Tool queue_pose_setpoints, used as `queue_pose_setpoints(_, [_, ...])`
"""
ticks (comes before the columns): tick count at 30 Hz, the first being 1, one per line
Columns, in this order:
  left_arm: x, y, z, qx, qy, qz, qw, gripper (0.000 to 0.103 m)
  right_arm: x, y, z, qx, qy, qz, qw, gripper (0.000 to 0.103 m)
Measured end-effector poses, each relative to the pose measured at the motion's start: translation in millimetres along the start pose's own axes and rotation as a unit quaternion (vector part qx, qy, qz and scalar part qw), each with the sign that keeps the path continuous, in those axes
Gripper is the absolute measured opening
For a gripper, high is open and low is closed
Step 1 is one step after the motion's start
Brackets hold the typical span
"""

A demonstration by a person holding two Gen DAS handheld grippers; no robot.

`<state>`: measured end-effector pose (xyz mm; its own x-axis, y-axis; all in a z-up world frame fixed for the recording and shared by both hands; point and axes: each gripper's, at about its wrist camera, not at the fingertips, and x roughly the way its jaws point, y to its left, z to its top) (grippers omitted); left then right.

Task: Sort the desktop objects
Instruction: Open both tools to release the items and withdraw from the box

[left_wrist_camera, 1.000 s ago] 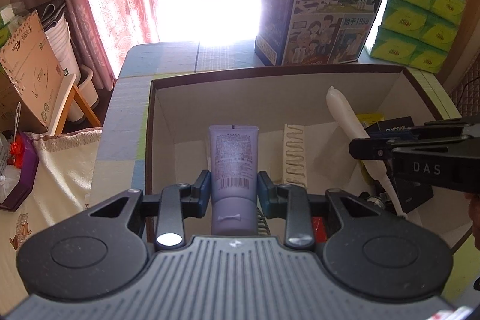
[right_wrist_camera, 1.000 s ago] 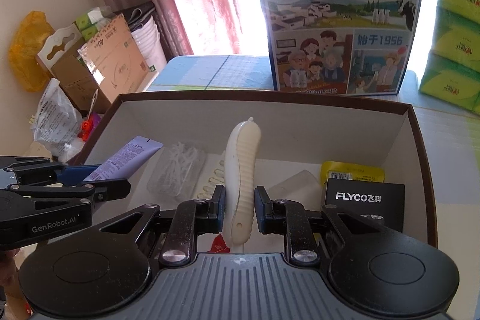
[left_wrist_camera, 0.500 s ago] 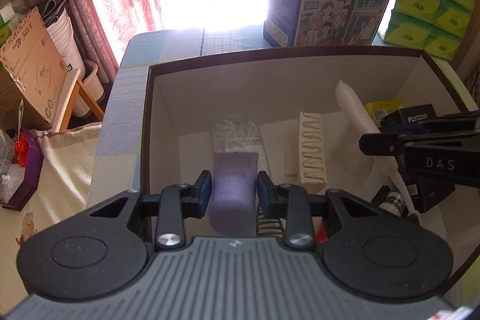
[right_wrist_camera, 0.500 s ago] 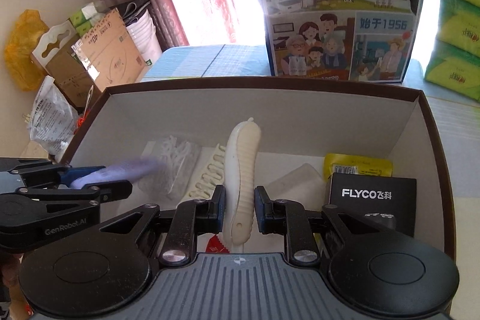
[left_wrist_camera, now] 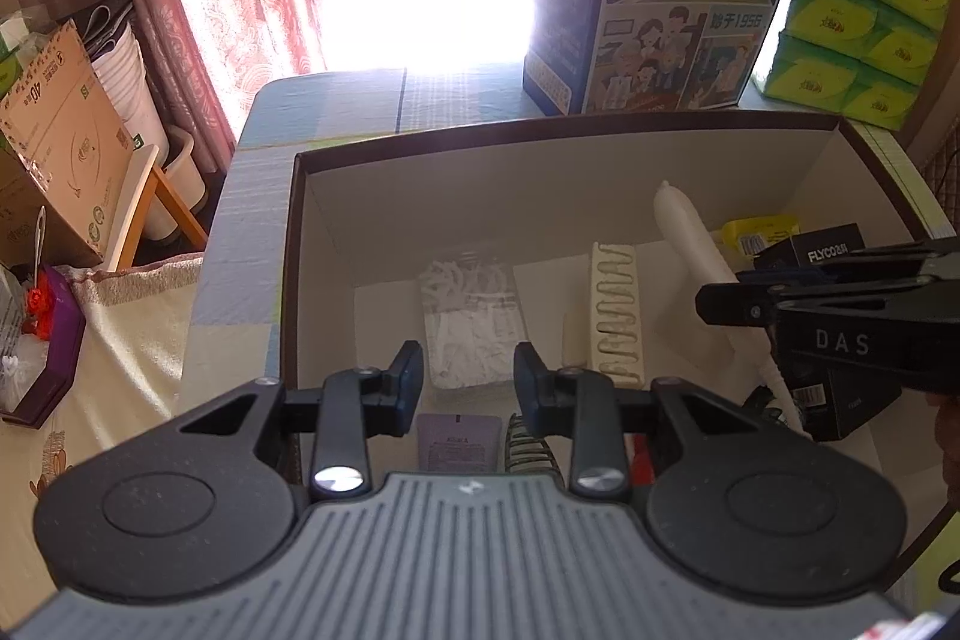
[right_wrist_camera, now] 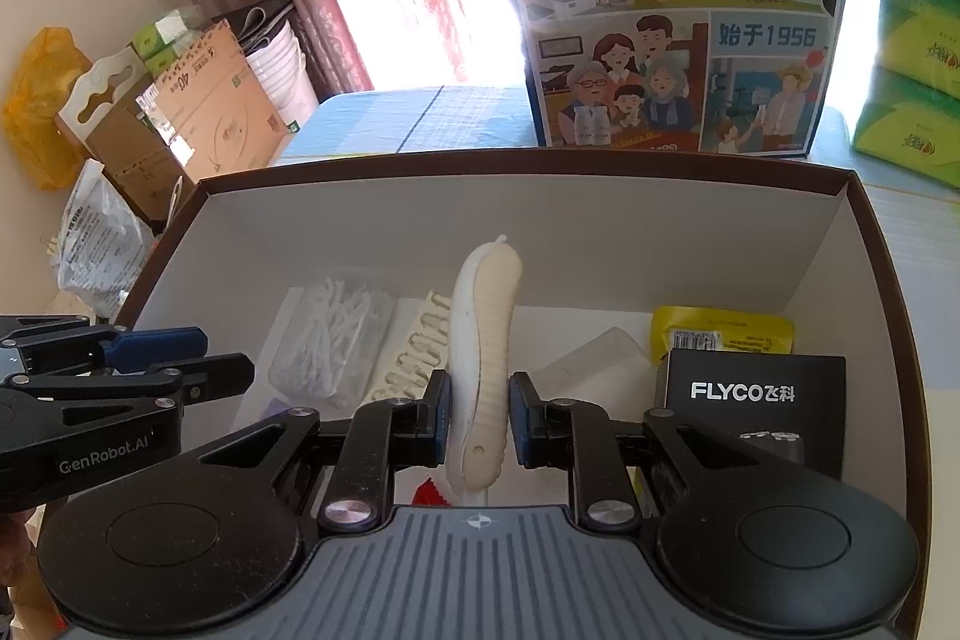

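Claws over brown box (left_wrist_camera: pixel 540 127): left claw (left_wrist_camera: pixel 468 379) empty, apart above purple tube (left_wrist_camera: pixel 459 442); right claw (right_wrist_camera: pixel 479 409) tight around white ribbed tool (right_wrist_camera: pixel 486 316).

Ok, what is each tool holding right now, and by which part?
The right tool grips the white-and-cream ribbed plastic wand across its lower, near end. The left tool holds nothing; the purple plastic tube lies in the brown-rimmed box beneath it.

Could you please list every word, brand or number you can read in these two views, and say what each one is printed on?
"从小喝的奶" and "始于1956": blue milk carton.
"FLYCO飞科": black box.
"GenRobot.AI": left hand-held gripper.
"DAS": right hand-held gripper.
"40": brown cardboard box.
Purple tube, yellow packet, green tissue packs: print too small or blurred.
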<state>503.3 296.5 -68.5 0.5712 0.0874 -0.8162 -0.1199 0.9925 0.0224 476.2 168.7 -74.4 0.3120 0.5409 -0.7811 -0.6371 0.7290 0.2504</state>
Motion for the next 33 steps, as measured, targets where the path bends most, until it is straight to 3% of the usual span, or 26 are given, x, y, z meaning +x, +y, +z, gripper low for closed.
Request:
queue_pose_setpoints(9, [1,2,2,-0.004,-0.001,0.002,1.0,0.028,2,1,3,0.003,-0.004,0.001,1.0,0.018])
queue_pose_setpoints(14, [-4,2,1,-0.009,-0.006,0.0,0.9999,0.038,-1,0,5,0.011,-0.019,0.018,1.0,0.019])
queue_pose_setpoints(15, [-6,2,0,-0.01,-0.007,-0.001,0.9999,0.039,-3,1,5,0.011,-0.022,0.016,1.0,0.025])
queue_pose_setpoints(18, [-13,4,-3,-0.017,-0.013,-0.003,0.9998,0.044,-13,2,2,0.003,-0.028,0.004,1.0,0.062])
queue_pose_setpoints(20, [-21,5,-5,-0.021,-0.019,-0.005,0.9996,0.05,-24,2,-3,-0.004,-0.04,-0.001,0.999,0.069])
queue_pose_setpoints(22, [-30,6,-10,-0.024,-0.026,-0.008,0.9993,0.058,-35,3,-10,-0.014,-0.043,-0.003,0.999,0.082])
queue_pose_setpoints(28, [-59,3,-32,-0.03,-0.045,-0.002,0.9985,0.08,-73,10,-47,-0.05,-0.064,-0.025,0.996,0.101])
queue_pose_setpoints(33, [-88,-7,-56,-0.023,-0.059,0.014,0.9979,0.091,-100,18,-75,-0.079,-0.077,-0.054,0.992,0.101])
